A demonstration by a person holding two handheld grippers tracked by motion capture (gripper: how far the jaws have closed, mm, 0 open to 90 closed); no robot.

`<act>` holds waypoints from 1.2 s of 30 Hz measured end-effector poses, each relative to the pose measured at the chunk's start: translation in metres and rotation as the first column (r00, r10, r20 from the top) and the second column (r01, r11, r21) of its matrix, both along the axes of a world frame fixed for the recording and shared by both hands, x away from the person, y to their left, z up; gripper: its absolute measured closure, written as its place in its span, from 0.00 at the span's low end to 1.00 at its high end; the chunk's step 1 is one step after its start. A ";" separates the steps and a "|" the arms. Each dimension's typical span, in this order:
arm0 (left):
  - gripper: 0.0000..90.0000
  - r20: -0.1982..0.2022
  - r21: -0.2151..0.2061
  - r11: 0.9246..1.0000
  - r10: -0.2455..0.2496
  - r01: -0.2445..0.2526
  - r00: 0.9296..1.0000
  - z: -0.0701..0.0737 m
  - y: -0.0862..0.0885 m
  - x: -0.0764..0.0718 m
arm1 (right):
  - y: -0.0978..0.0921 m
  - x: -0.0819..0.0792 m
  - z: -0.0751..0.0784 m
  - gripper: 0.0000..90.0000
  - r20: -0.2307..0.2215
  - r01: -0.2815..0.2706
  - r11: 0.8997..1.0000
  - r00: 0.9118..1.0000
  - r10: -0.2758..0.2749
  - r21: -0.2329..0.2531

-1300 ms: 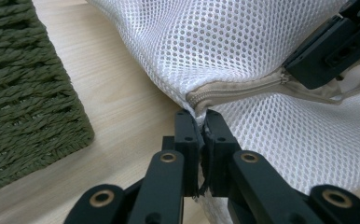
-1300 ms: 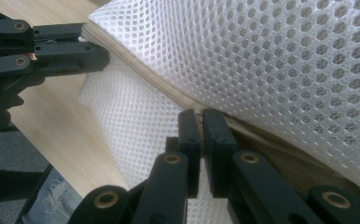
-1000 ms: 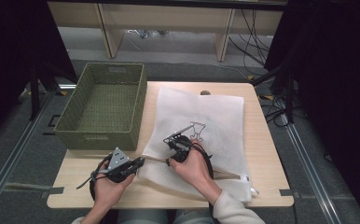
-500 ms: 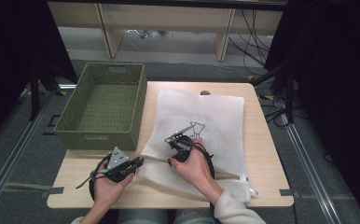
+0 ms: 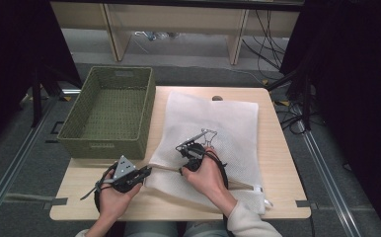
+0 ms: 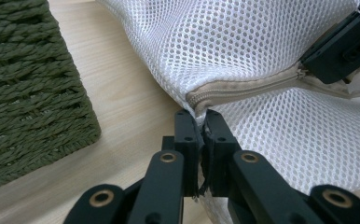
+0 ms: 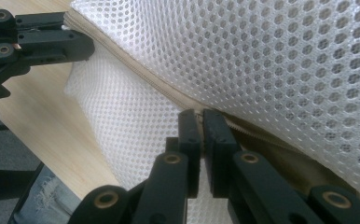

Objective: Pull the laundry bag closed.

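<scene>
A white mesh bag (image 5: 218, 118) lies flat on the wooden table (image 5: 277, 163), with a beige zipper (image 5: 166, 168) along its near edge. My left gripper (image 5: 148, 171) is at the bag's left corner, shut on the zipper's end (image 6: 194, 99). A short way along, my right gripper (image 5: 183, 169) is shut on the zipper line (image 7: 141, 77); what its jaws pinch is hidden. Behind the right gripper (image 7: 201, 116) the zipper gapes a little. In the left gripper view the left gripper (image 6: 200, 116) holds the corner slightly lifted, and the right gripper (image 6: 341, 46) shows at upper right.
A green woven basket (image 5: 110, 111), with nothing in it, stands at the table's left, close to the left gripper; its wall (image 6: 29, 93) is beside the jaws. The table's front edge runs just below both hands. Cables and a shelf frame lie on the floor beyond the table.
</scene>
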State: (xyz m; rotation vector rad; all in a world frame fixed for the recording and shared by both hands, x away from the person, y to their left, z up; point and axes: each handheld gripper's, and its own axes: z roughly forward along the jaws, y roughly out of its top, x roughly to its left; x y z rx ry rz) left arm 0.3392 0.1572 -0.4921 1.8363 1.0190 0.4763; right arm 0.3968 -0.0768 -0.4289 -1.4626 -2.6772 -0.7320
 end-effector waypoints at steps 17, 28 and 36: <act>0.94 -0.002 -0.005 1.000 0.001 -0.001 1.000 -0.001 0.001 0.001 | 0.000 -0.001 0.000 0.97 -0.006 -0.007 1.000 1.000 0.007 0.015; 0.94 -0.006 -0.012 1.000 0.008 -0.008 1.000 -0.003 0.001 0.001 | -0.002 0.000 -0.002 0.97 0.000 -0.003 1.000 1.000 0.003 -0.029; 0.94 -0.005 -0.009 1.000 0.010 -0.010 1.000 -0.003 0.001 0.001 | -0.003 -0.002 0.000 0.97 -0.002 0.020 1.000 1.000 -0.020 -0.009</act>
